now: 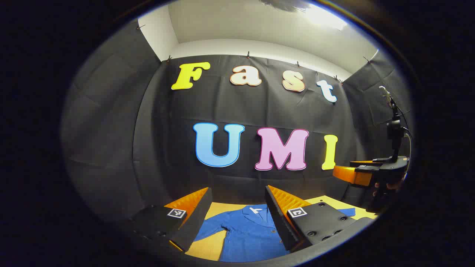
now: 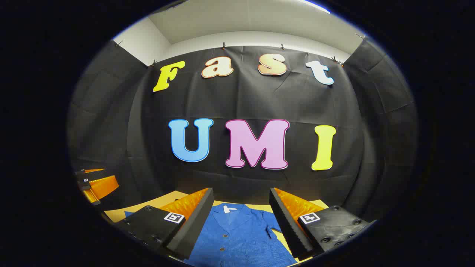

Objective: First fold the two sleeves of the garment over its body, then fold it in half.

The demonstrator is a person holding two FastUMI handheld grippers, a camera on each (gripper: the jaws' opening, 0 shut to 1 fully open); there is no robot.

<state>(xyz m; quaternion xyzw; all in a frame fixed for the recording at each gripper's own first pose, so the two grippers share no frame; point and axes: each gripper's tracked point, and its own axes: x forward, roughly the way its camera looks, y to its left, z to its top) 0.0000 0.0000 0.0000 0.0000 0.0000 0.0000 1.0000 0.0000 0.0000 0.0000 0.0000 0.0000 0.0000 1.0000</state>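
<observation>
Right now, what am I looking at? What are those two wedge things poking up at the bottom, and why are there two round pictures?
Those wedges are the two fingers of a grabbing tool that a person holds, one in each hand. A small camera rides on each tool, so there are two pictures.

The left gripper view looks out along the left tool; the right gripper view looks along the right tool. Both are open and hold nothing. At the right edge of the left gripper view you can also see the right tool farther off.

Below them a blue shirt lies flat on a yellow table, sleeves spread out, not yet folded.
</observation>
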